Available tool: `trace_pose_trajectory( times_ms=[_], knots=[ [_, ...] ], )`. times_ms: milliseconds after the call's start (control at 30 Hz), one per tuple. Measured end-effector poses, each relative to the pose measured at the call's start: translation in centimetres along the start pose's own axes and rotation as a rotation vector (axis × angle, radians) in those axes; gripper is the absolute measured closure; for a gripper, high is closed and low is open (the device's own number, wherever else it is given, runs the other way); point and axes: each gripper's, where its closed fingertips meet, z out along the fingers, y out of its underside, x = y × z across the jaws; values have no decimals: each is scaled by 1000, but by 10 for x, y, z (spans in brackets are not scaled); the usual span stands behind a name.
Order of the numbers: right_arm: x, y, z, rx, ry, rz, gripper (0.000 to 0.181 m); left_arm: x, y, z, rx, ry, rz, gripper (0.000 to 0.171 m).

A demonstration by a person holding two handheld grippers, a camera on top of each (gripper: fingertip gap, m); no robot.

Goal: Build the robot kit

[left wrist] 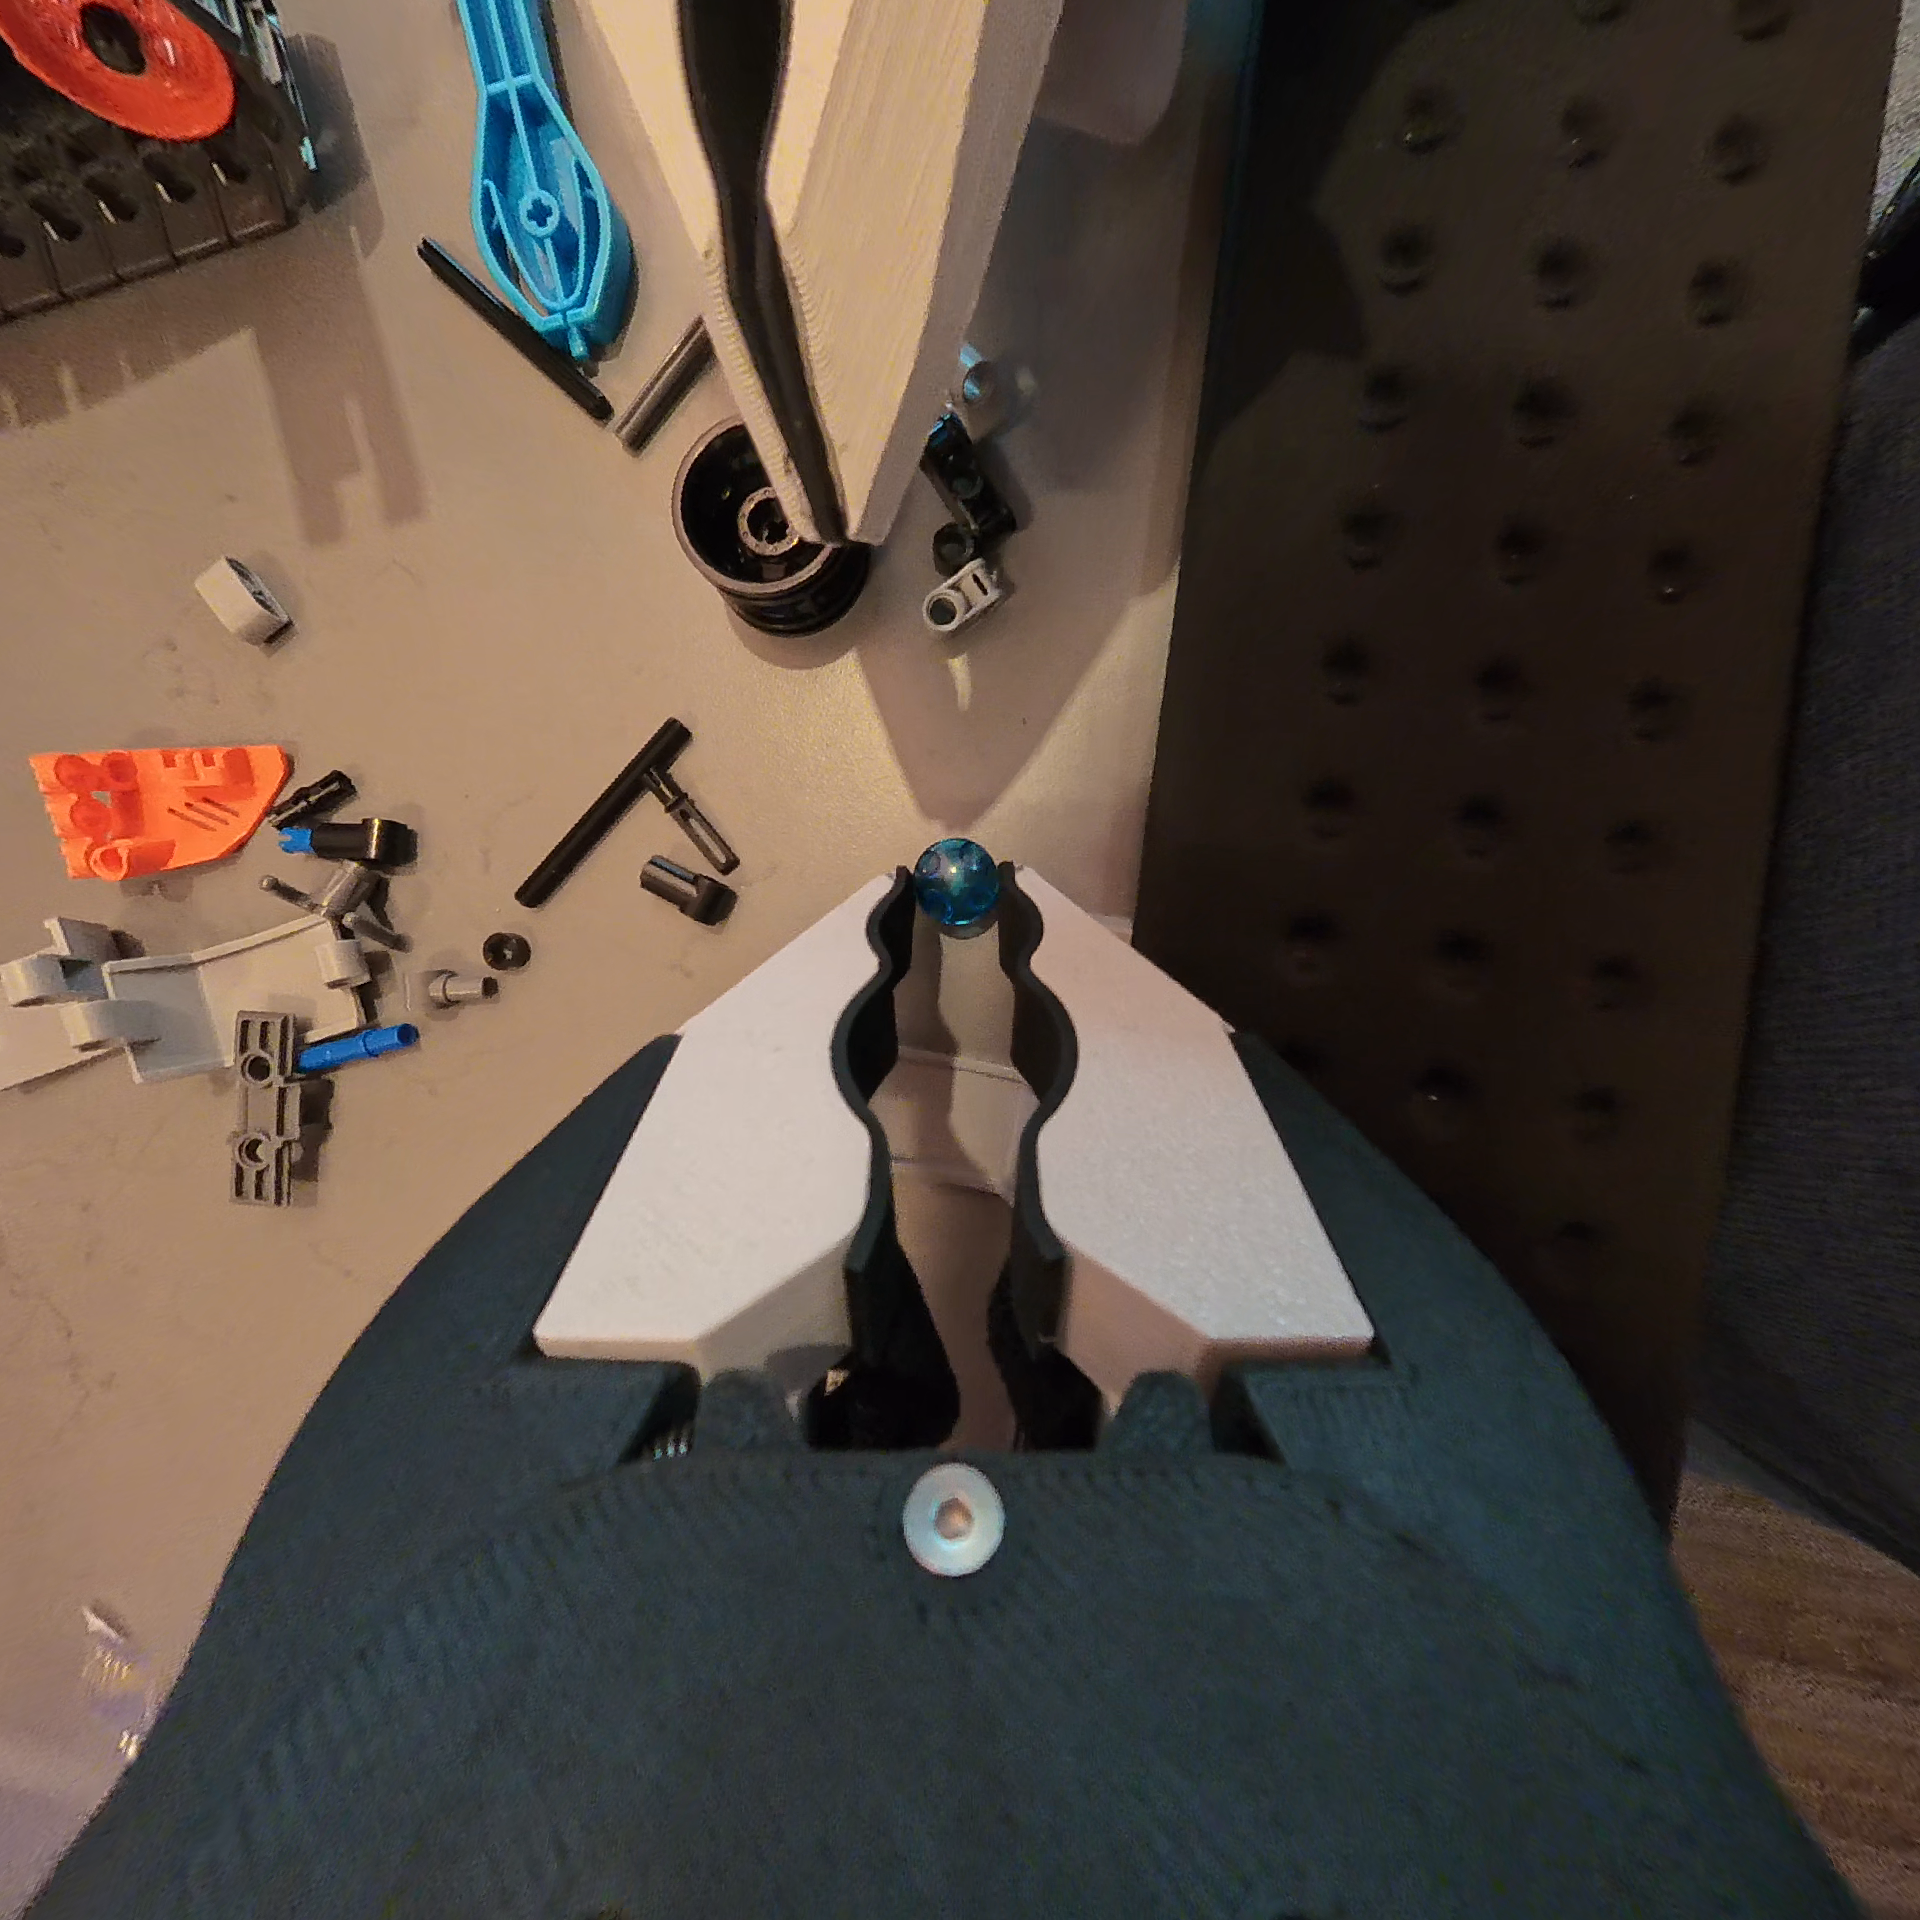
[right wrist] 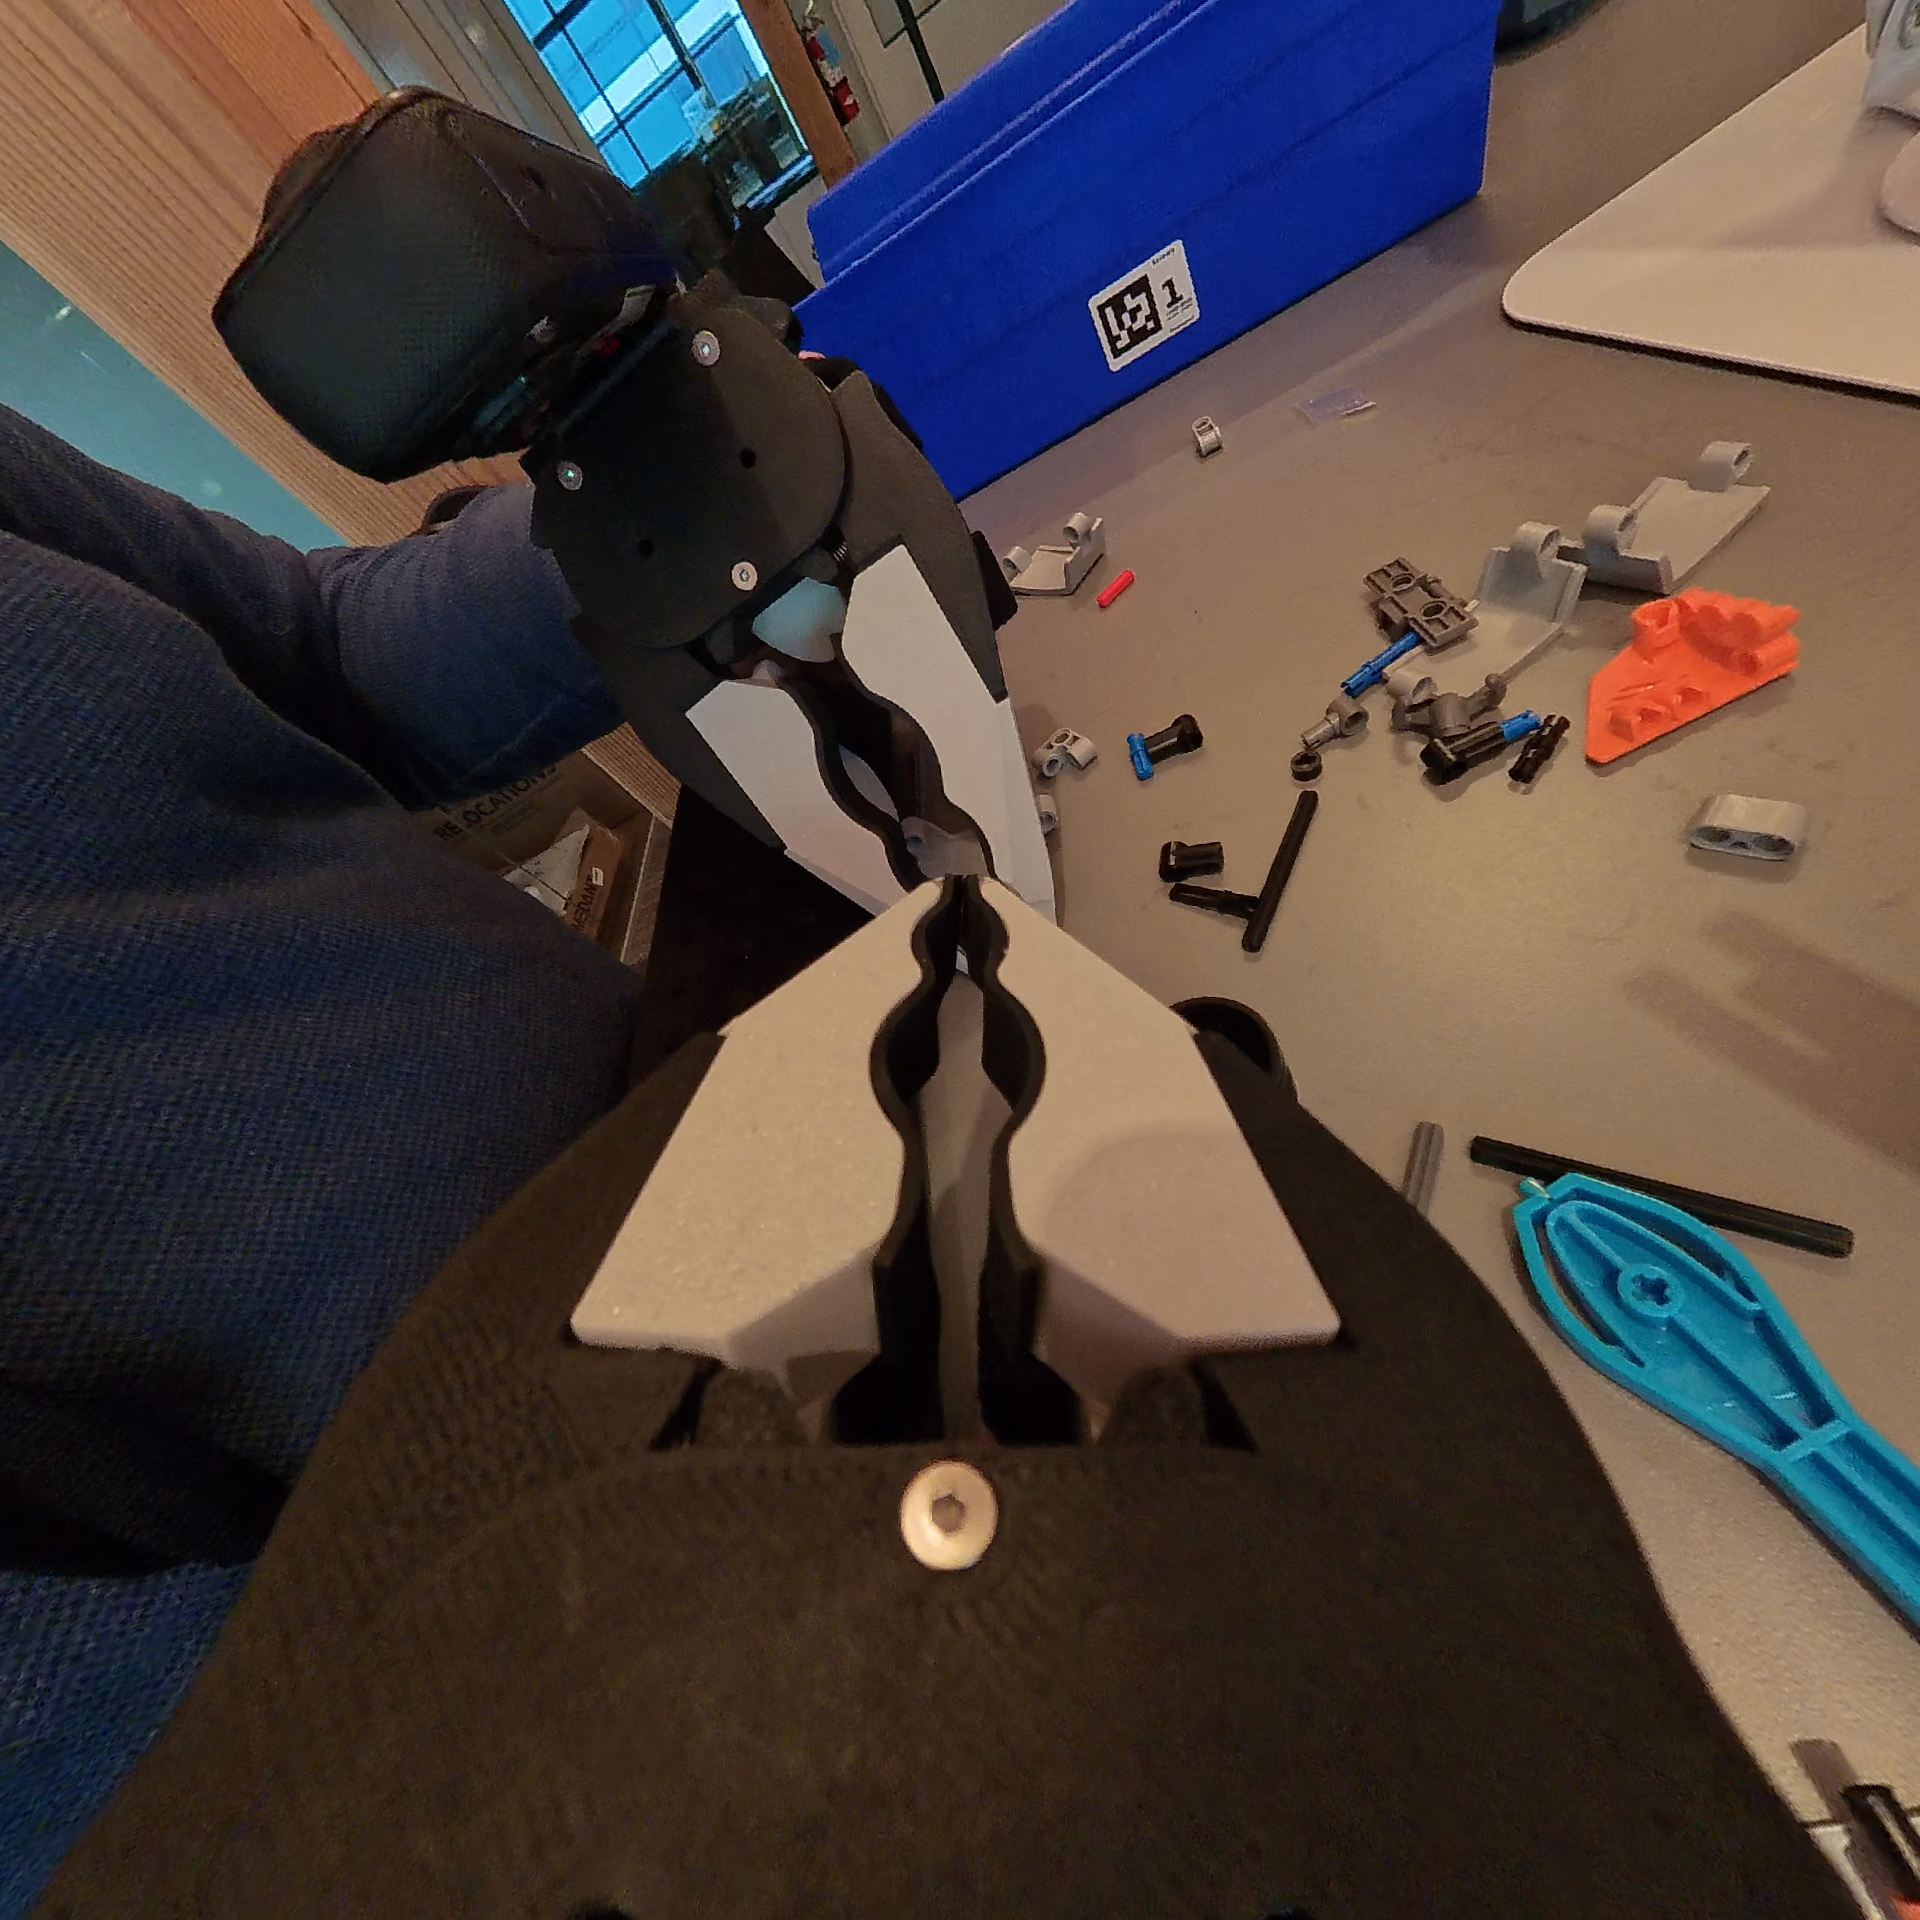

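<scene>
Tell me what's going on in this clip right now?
A person holds two handheld grippers over a grey table strewn with small plastic building parts. The left gripper pinches a translucent blue ball at its fingertips. The right gripper is shut, tips meeting the left's, above a black wheel. A blue bin stands behind.

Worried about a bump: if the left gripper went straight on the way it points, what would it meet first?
Probably the right gripper: its tips hang ahead of the left gripper, which holds a blue ball. Bare table lies between; depth is unclear.
</scene>
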Motion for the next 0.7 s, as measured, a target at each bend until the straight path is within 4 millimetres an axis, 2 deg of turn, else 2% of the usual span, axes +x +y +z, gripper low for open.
trace_pose_trajectory(
  times_ms=[400,500,700],
  knots=[
    [1,2,0,-12,16,-11,181,0,-2,1,-10,18,0,158],
    [3,3,0,-23,33,-22,180,2,-10,-4,77,34,-51,158],
    [6,17,6,-127,104,-125,172,-1,-6,-13,118,18,-100,158]
  ],
)
